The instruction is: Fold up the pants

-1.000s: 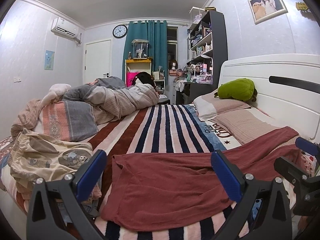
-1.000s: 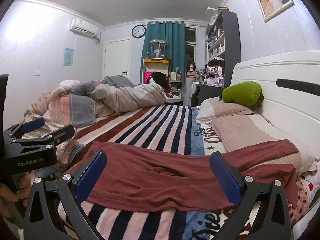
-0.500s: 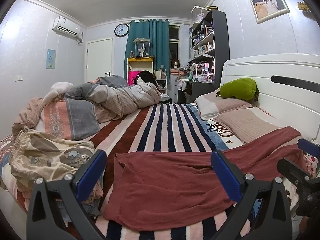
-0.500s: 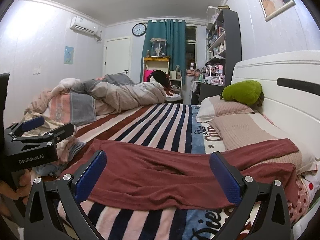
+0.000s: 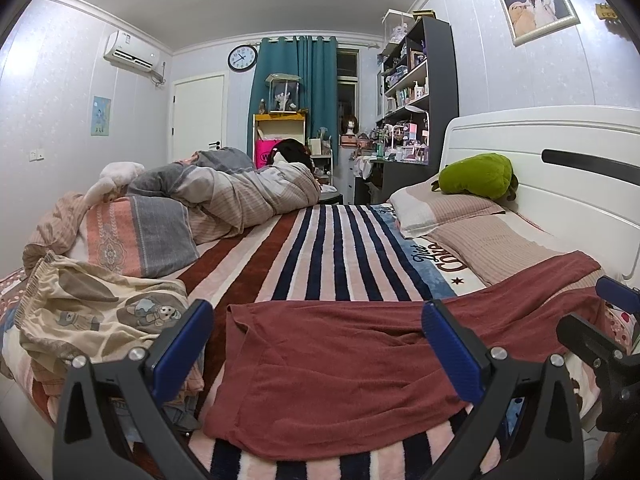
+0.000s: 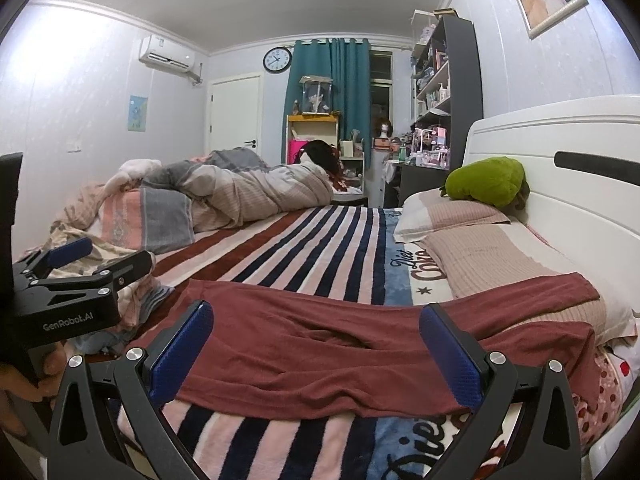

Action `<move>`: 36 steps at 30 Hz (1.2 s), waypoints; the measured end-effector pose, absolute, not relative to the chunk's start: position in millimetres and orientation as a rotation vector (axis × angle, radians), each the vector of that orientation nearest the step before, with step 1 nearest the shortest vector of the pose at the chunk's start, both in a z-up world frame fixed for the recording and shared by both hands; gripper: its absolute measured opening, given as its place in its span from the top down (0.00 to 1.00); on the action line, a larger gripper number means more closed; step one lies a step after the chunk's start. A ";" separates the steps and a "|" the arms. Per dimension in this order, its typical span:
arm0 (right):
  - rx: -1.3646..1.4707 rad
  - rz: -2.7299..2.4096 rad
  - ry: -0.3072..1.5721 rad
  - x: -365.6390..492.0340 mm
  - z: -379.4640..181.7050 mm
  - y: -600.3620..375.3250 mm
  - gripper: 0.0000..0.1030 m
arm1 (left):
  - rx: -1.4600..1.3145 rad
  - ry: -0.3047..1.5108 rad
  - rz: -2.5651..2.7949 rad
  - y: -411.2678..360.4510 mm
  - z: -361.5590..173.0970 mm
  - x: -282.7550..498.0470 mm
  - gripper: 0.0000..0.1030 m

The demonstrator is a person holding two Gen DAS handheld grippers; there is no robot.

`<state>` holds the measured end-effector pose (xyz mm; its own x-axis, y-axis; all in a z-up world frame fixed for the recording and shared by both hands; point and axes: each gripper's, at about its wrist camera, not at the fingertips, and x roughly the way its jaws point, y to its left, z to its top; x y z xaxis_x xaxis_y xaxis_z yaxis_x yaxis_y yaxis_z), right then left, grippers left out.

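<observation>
Dark red pants (image 5: 340,364) lie spread flat across the striped blanket near the bed's front edge, their right end draped up over a pillow; they also show in the right wrist view (image 6: 320,344). My left gripper (image 5: 318,350) is open and empty, held just in front of the pants' left half. My right gripper (image 6: 316,350) is open and empty, in front of the pants' middle. The left gripper shows at the left in the right wrist view (image 6: 76,264), the right gripper at the right edge of the left wrist view (image 5: 600,328).
A cream patterned garment (image 5: 100,316) is heaped left of the pants. A rolled duvet (image 5: 240,192) lies at the far side. Pillows (image 5: 500,240), a green plush (image 5: 476,174) and the white headboard (image 5: 560,160) stand right. The striped blanket (image 5: 320,256) lies beyond the pants.
Both views have shifted slightly; the left gripper has edged a little to the left and back. The pants have not moved and both grippers stay open.
</observation>
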<state>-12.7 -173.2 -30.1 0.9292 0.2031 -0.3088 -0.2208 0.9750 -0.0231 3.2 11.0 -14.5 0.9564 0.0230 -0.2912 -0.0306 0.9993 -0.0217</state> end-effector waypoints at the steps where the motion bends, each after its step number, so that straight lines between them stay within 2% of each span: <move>1: -0.059 0.217 0.311 -12.7 -30.1 -173.2 0.01 | -0.026 0.297 0.027 10.6 -15.1 3.4 0.01; 8: -0.055 0.212 0.311 -7.6 -29.2 -175.4 0.01 | -0.023 0.307 0.024 8.1 -20.1 6.1 0.01; 14: 0.079 0.263 0.307 12.7 -20.0 -201.1 0.01 | 0.002 0.344 0.029 -1.4 -27.7 16.9 0.01; 18: 0.027 0.237 0.307 23.7 -24.8 -221.1 0.01 | -0.010 0.397 0.010 -6.4 -33.2 31.3 0.01; 23: 0.000 0.078 0.306 30.3 -55.3 -260.7 0.00 | -0.048 0.531 -0.050 -6.4 -60.9 54.6 0.01; 28: 0.276 0.187 0.472 50.9 -108.7 -339.8 0.01 | -0.134 0.723 -0.025 14.5 -118.2 71.9 0.01; 29: 0.338 0.204 0.507 53.9 -124.3 -355.8 0.02 | -0.138 0.744 -0.014 17.6 -126.9 72.7 0.01; 33: 0.438 0.165 0.626 65.6 -173.4 -397.0 0.17 | -0.149 0.842 0.026 29.7 -163.6 72.7 0.01; 36: 0.508 0.185 0.668 72.9 -197.1 -414.4 0.23 | -0.194 0.892 0.028 37.4 -180.7 70.2 0.01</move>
